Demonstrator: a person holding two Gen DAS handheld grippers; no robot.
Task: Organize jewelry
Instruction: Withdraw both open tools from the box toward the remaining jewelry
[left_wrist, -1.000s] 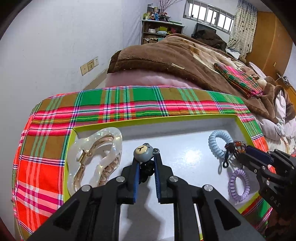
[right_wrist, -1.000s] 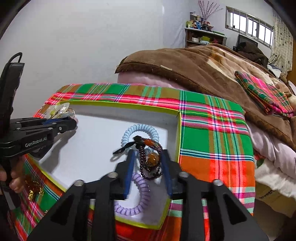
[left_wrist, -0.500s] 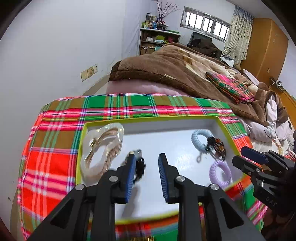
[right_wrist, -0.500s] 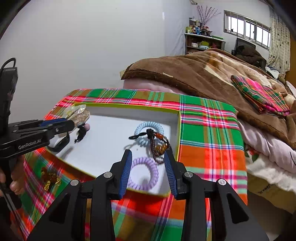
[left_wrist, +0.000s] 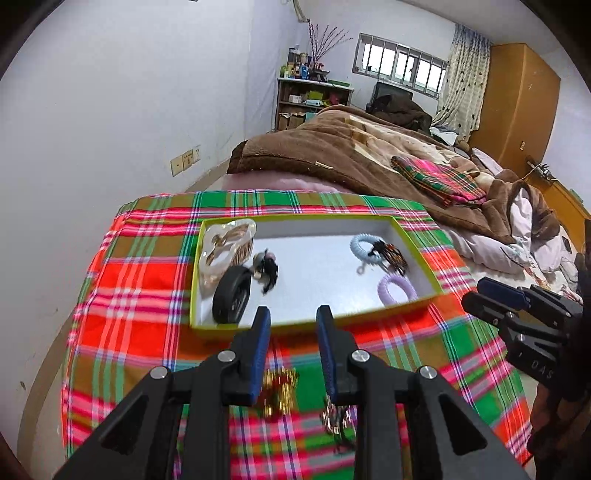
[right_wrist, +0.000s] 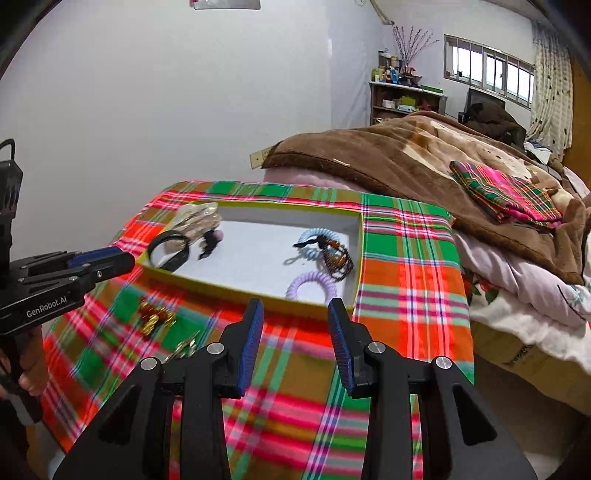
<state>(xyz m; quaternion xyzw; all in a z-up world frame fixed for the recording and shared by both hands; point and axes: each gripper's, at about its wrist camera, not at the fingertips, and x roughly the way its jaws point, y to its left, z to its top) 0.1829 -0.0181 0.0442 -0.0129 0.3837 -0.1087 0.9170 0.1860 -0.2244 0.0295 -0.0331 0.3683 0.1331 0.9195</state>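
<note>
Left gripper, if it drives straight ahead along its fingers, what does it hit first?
Probably the near wall of the yellow-rimmed tray, dead ahead of the open left gripper. Gold jewelry lies lower, on the plaid cloth. Depth uncertain.

You get bright, even daylight from the window (left_wrist: 400, 62) at upper right, slightly blown out. Shadows stay soft. The plaid cloth (right_wrist: 295, 373) smears with motion blur low in the frame, and fisheye bending darkens every corner.

Plaid cloth (left_wrist: 140, 280) covers surface; on it: yellow-rimmed tray (left_wrist: 417, 240), gold jewelry (left_wrist: 279, 387), blurred metal piece (left_wrist: 334, 419).
</note>
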